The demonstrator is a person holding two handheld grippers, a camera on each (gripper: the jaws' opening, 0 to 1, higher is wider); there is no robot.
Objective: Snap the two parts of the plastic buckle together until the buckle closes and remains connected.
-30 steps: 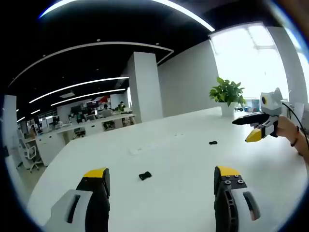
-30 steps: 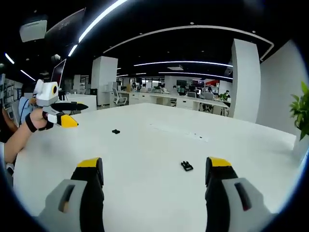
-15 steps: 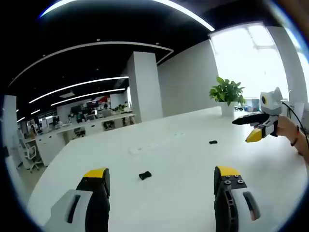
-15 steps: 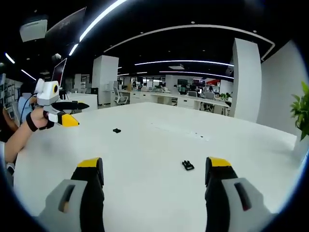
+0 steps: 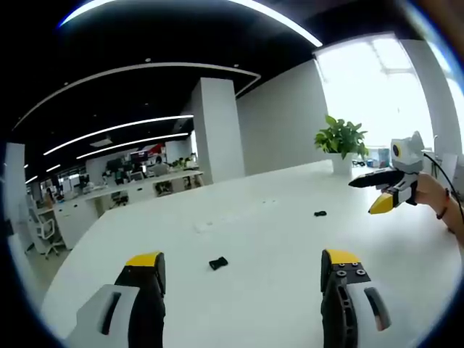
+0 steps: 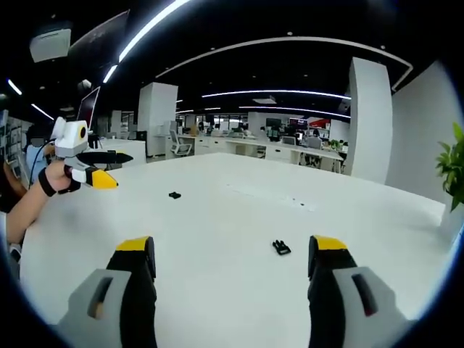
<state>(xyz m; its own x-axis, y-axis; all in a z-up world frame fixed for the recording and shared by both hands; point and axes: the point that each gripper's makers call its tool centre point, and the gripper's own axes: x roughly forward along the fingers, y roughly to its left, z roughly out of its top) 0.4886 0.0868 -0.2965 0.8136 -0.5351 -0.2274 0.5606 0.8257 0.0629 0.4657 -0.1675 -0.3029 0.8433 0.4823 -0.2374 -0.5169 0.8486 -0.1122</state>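
Note:
Two small black buckle parts lie apart on the white table [image 5: 275,239]. One part [image 5: 217,262] sits just ahead of my left gripper [image 5: 243,262], between its open, empty jaws; the same part [image 6: 174,195] looks small in the right gripper view. The pronged part [image 6: 280,247] lies ahead of my right gripper [image 6: 232,246], close to its right jaw, and this part [image 5: 320,214] also lies farther back in the left gripper view. Both grippers hover above the table, open. The right gripper [image 5: 362,196] shows at the right, the left gripper [image 6: 119,172] at the left, each hand-held.
A potted plant [image 5: 341,139] stands at the table's far corner by a bright window. A white pillar [image 5: 216,130] rises behind the table, with office desks [image 6: 290,154] and people beyond. The person's arm [image 6: 29,203] reaches in from the left.

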